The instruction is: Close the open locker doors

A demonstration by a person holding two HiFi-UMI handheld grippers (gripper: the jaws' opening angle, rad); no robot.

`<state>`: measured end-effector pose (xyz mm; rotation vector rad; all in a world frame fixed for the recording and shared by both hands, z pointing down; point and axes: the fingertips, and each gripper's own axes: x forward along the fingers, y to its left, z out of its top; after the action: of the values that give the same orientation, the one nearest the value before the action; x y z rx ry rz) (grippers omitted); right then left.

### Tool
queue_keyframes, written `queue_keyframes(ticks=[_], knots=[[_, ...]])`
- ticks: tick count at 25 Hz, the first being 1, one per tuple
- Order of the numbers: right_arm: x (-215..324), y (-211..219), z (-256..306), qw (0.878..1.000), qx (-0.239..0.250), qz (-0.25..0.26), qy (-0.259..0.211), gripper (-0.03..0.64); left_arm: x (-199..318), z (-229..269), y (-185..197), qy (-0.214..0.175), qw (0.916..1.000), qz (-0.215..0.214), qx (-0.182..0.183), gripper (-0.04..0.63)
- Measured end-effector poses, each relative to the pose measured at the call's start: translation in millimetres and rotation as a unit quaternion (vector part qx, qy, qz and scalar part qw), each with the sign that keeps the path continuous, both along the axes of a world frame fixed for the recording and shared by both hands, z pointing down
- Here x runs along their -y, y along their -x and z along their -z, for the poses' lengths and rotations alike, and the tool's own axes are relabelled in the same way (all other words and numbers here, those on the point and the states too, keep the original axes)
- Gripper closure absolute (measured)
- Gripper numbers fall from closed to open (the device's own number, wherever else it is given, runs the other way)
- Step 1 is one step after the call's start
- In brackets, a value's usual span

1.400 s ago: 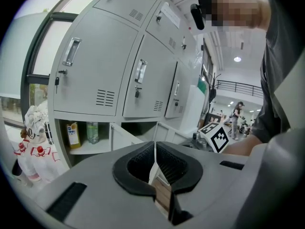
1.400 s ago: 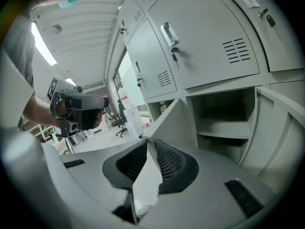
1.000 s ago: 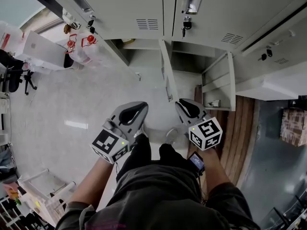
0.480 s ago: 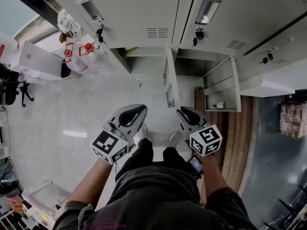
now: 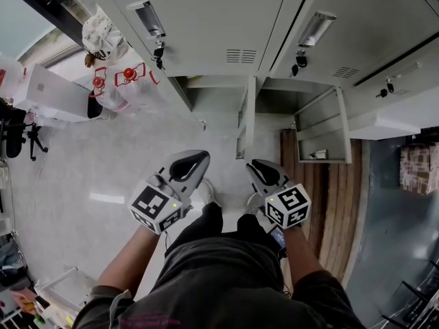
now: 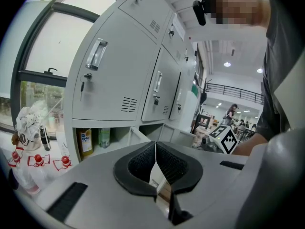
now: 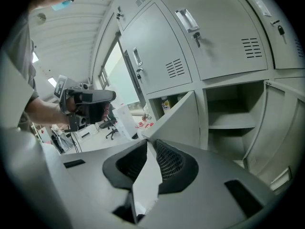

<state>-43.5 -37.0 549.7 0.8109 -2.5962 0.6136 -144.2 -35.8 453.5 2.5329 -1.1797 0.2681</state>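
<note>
Grey lockers [image 5: 206, 19] fill the wall ahead. Along their bottom row three doors stand open: a left door [image 5: 187, 100], a middle door [image 5: 245, 118] seen edge-on, and a right door [image 5: 328, 123] swung wide. The left gripper [image 5: 193, 164] and right gripper [image 5: 258, 169] hang short of them, each with jaws pressed together on nothing. Only the left gripper view shows bottles [image 6: 86, 142] in an open compartment. Only the right gripper view shows a shelf [image 7: 232, 121] inside one. Pale floor [image 5: 89, 156] spreads leftward, and a wood strip [image 5: 336, 197] borders the right.
</note>
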Motion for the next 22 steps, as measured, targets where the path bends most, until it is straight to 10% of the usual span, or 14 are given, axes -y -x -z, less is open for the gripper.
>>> queue_keyframes(ticks=[22], knots=[[3,72,-1,1.000,0.002,-0.006,-0.009,0.574,-8,0,61,-0.003,1.0000,0.005,0.002,0.586]])
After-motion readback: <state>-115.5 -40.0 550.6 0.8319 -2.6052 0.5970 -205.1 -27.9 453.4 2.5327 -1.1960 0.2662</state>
